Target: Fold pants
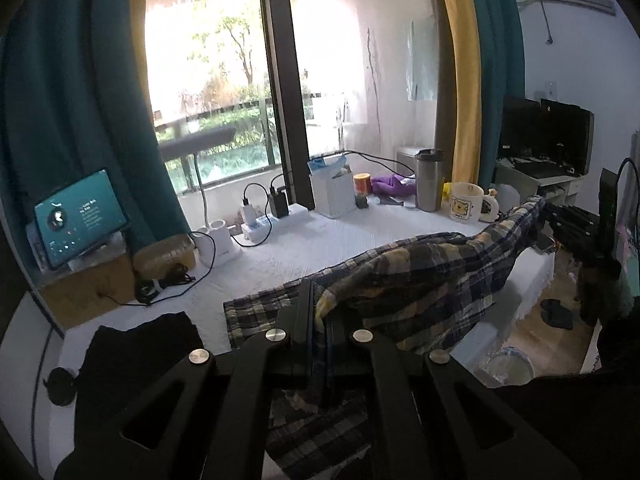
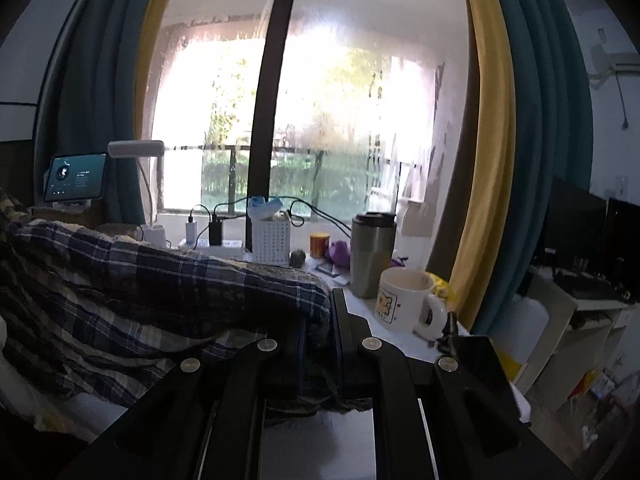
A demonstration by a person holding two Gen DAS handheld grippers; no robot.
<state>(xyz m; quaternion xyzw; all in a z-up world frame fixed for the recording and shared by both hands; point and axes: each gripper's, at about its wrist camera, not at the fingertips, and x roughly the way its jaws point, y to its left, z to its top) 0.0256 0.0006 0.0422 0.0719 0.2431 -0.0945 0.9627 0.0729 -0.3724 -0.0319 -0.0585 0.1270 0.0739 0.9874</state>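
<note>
The tablet (image 1: 78, 216) text is too small to read. The left tool (image 1: 320, 320) hides part of the plaid pants (image 1: 420, 276). The window (image 2: 320, 120) view is overexposed.

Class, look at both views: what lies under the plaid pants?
The blue-and-cream plaid pants lie over a white cloth-covered table, which shows around them. The part of the table beneath the fabric is hidden, so anything lying there cannot be seen.
</note>
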